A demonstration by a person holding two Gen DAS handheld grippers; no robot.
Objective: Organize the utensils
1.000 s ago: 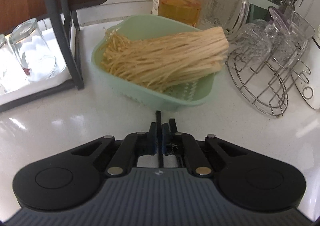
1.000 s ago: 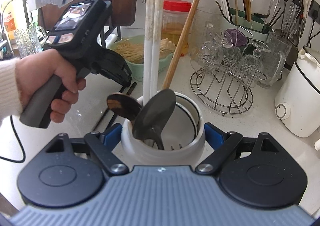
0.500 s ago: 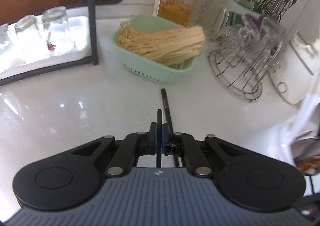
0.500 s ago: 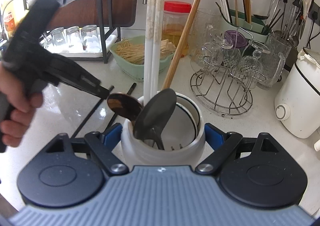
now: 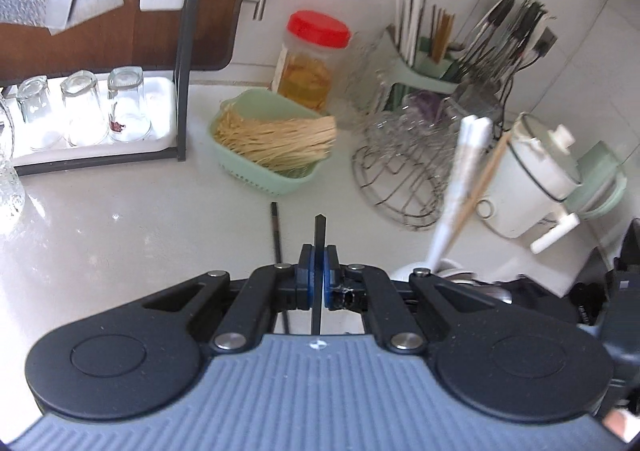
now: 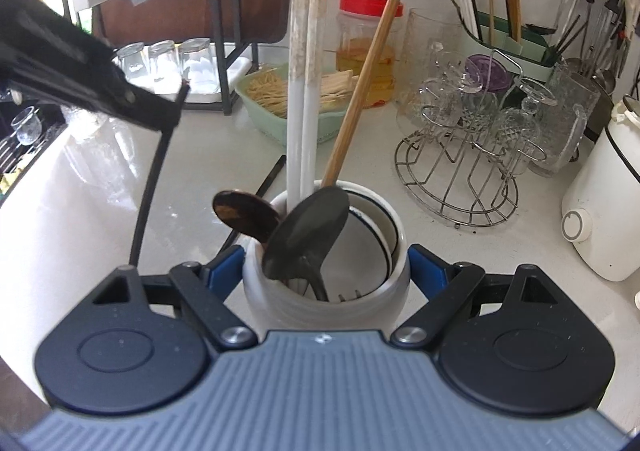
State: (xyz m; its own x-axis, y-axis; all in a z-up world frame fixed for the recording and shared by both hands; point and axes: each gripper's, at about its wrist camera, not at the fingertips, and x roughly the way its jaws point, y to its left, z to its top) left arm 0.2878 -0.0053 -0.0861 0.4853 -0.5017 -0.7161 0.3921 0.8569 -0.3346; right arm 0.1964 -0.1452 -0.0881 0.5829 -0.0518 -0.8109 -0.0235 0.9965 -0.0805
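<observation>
The left gripper (image 5: 319,275) is closed, its blue pads pinching 1 black chopstick (image 5: 319,251), which is held off the white countertop (image 5: 120,235) with its tip sticking out past the pads. In the right wrist view the same chopstick (image 6: 154,175) is seen hanging slantwise below the left gripper, above the counter to the left of the jar. A 2nd black chopstick (image 5: 275,229) is left lying flat on the counter, just in front of the green basket (image 5: 256,175) of pale dried noodles.

The right gripper (image 6: 326,275) is set around a white ceramic jar (image 6: 326,303), its blue pads pressed to the jar's 2 sides. Inside the jar are held 2 white chopsticks (image 6: 304,91), a wooden-handled dark spoon (image 6: 312,227), a brown spoon (image 6: 244,215) and a fork whose tines (image 6: 347,296) just show near the bottom.

Farther out, a wire glass rack (image 6: 460,171) with upturned stemmed glasses is seen right of the jar, a red-lidded jar (image 6: 366,51) behind the basket, a green cutlery holder (image 6: 508,47) against the wall, a white cooker (image 6: 600,211) at the right edge, and 3 upturned tumblers (image 5: 80,107) on a white tray at the left.
</observation>
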